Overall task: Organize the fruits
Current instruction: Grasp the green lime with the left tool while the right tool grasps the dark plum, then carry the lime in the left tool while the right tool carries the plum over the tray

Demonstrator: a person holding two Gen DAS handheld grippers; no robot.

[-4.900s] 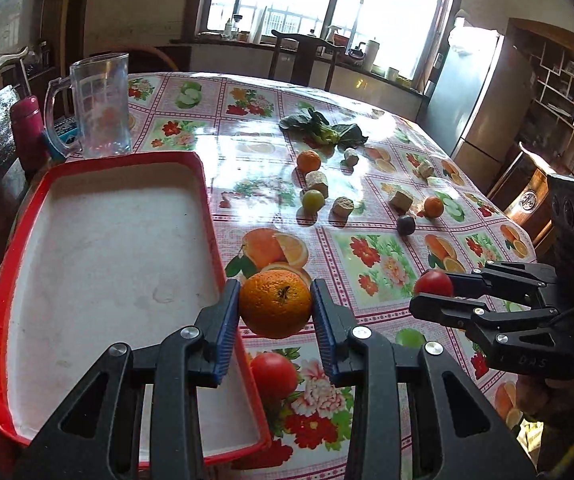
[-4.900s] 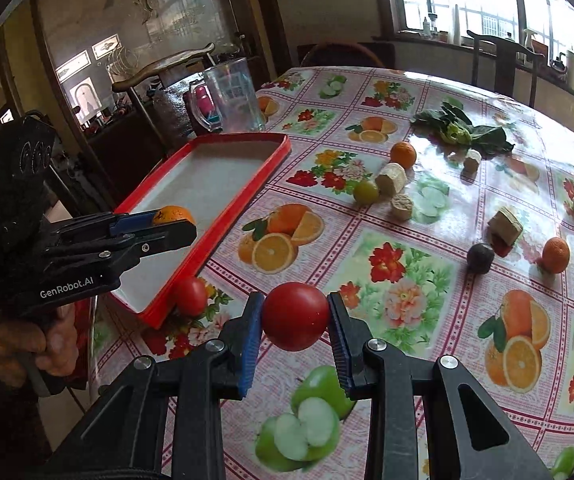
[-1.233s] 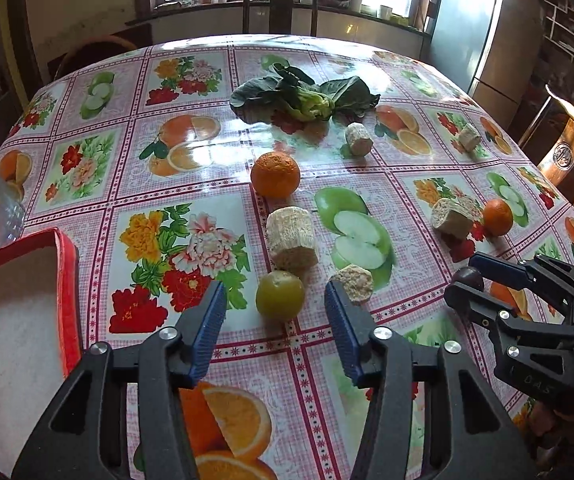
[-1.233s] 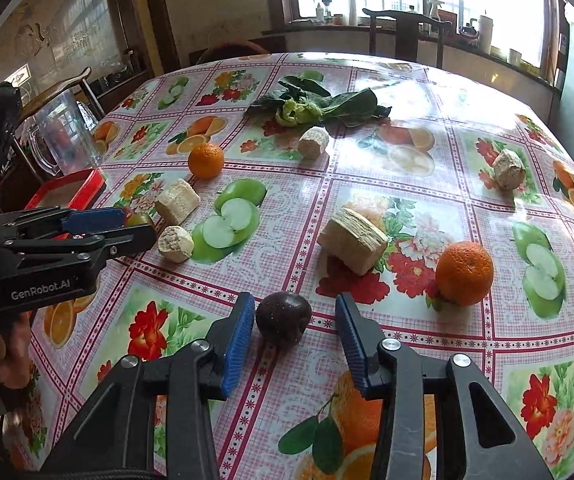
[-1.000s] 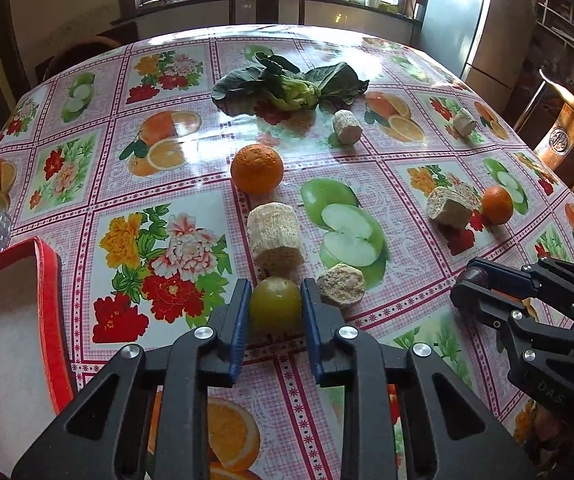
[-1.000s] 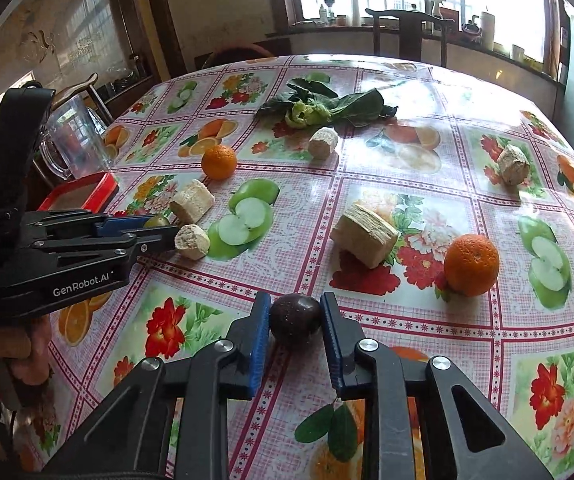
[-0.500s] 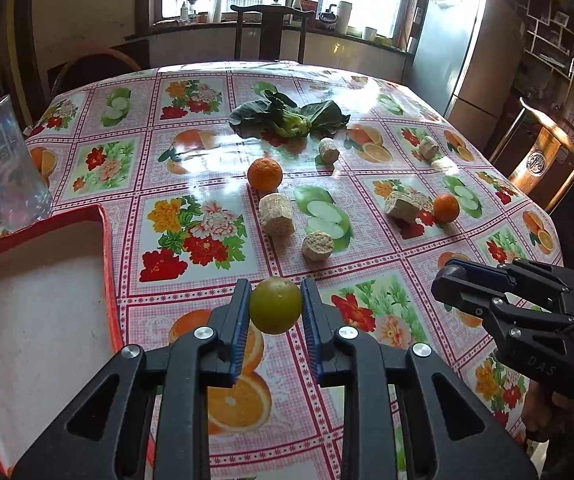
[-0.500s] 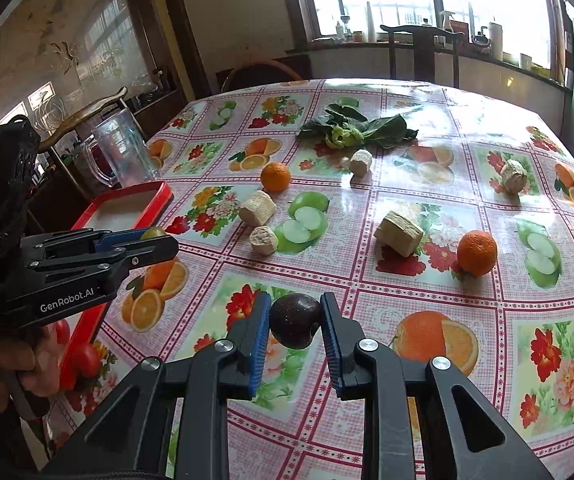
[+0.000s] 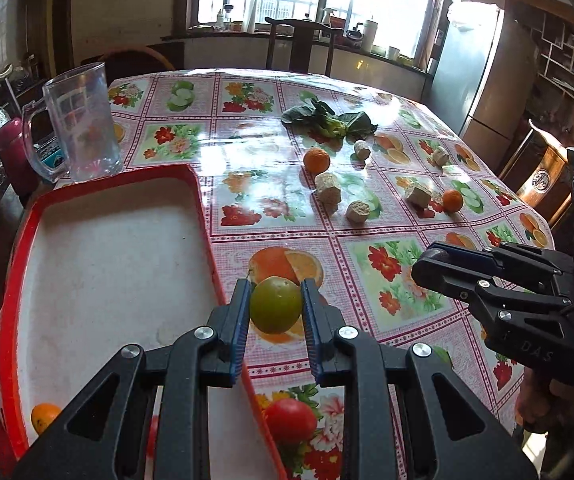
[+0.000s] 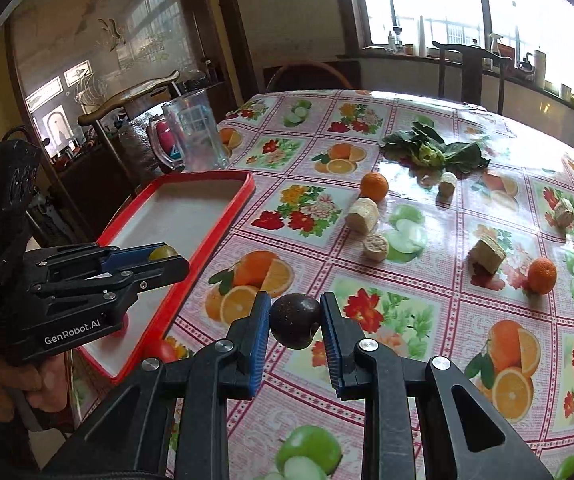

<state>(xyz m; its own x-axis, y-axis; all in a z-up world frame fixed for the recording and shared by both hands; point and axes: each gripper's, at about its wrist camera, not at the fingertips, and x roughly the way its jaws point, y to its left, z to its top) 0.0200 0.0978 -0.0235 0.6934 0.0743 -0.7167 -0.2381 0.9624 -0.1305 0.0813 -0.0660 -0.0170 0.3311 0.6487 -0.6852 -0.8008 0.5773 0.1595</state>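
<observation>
My left gripper [image 9: 276,309] is shut on a green round fruit [image 9: 276,305] and holds it in the air just right of the red tray's rim [image 9: 207,236]. My right gripper [image 10: 294,322] is shut on a dark purple fruit [image 10: 294,320] above the tablecloth, right of the tray [image 10: 223,220]. An orange [image 9: 43,416] lies in the tray's near left corner. A red tomato [image 9: 290,420] lies on the cloth beside the tray. Two oranges [image 9: 316,159] [image 9: 452,200] rest farther out on the table.
A clear glass mug [image 9: 81,122] stands behind the tray. Leafy greens [image 9: 329,122] and several beige chunks [image 9: 328,196] lie mid-table. The right gripper [image 9: 487,276] shows at the right of the left wrist view. A chair [image 9: 301,46] stands at the far edge.
Both grippers closed on their fruits, lifted them and carried them back toward the tray. The left gripper now hangs by the tray's right rim.
</observation>
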